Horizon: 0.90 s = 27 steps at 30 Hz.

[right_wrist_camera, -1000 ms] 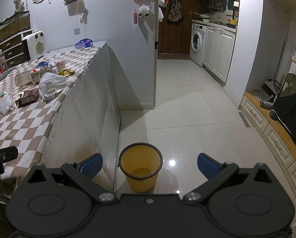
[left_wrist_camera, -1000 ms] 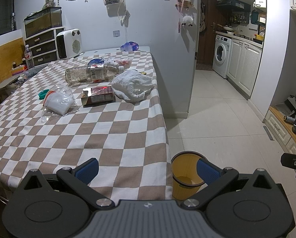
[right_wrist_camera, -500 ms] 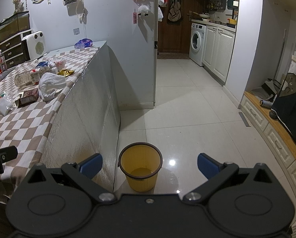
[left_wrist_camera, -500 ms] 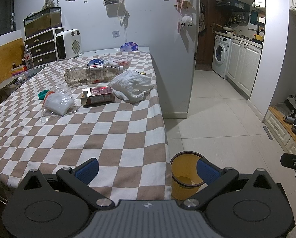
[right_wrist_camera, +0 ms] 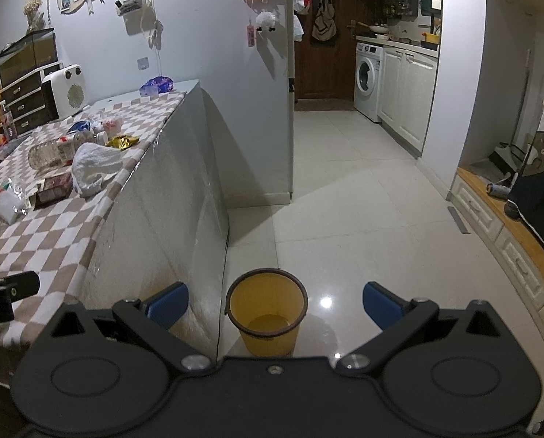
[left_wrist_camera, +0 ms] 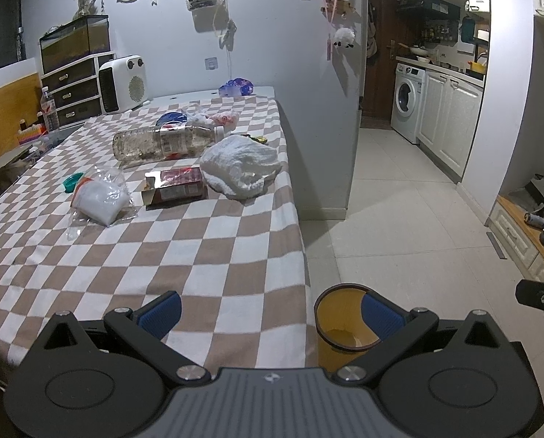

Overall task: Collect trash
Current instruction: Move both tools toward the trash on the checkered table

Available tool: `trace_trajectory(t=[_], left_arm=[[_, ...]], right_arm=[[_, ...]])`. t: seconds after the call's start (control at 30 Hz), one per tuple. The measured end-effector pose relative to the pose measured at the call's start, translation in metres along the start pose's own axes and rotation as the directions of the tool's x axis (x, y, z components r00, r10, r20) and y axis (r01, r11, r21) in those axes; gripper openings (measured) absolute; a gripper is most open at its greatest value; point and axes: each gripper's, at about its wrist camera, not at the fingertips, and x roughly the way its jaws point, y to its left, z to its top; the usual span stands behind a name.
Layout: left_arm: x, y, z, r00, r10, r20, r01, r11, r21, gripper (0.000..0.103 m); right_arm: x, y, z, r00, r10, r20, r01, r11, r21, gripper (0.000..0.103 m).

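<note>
Trash lies on the checkered table [left_wrist_camera: 184, 255]: an empty clear bottle [left_wrist_camera: 162, 144] on its side, a crumpled white cloth [left_wrist_camera: 241, 169], a dark red carton [left_wrist_camera: 175, 187], a clear bag of white powder [left_wrist_camera: 98, 200], and a gold wrapper [right_wrist_camera: 123, 141]. A yellow bin [right_wrist_camera: 266, 308] stands on the floor by the table's near right corner; it also shows in the left wrist view [left_wrist_camera: 339, 325]. My left gripper [left_wrist_camera: 270, 312] is open and empty over the table's near edge. My right gripper [right_wrist_camera: 275, 303] is open and empty above the bin.
A white heater [left_wrist_camera: 124, 84], drawers [left_wrist_camera: 73, 91] and a water bottle [left_wrist_camera: 49, 109] stand at the table's far left. More wrappers [left_wrist_camera: 213, 118] lie beyond the bottle. A washing machine [right_wrist_camera: 367, 80] and cabinets line the right. The tiled floor [right_wrist_camera: 363, 219] stretches ahead.
The left wrist view has shifted very slightly; the bin sits a touch further left. Both grippers stay open and empty.
</note>
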Motion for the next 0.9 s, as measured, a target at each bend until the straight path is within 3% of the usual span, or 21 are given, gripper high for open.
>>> trace_trajectory(t=[0.47, 0.9], left_arm=[[0.043, 0.032, 0.039, 0.999, 0.04, -0.018, -0.041, 0.999, -0.033, 0.103], [0.075, 0.112, 0.071, 0.988, 0.152, 0.028, -0.148, 0.983, -0.107, 0.103]], right_arm=[[0.045, 0.027, 0.049, 0.999, 0.035, 0.008, -0.035, 0.999, -0.023, 0.103], [0.091, 0.091, 0.095, 0.988, 0.137, 0.077, -0.133, 0.989, -0.056, 0.103]])
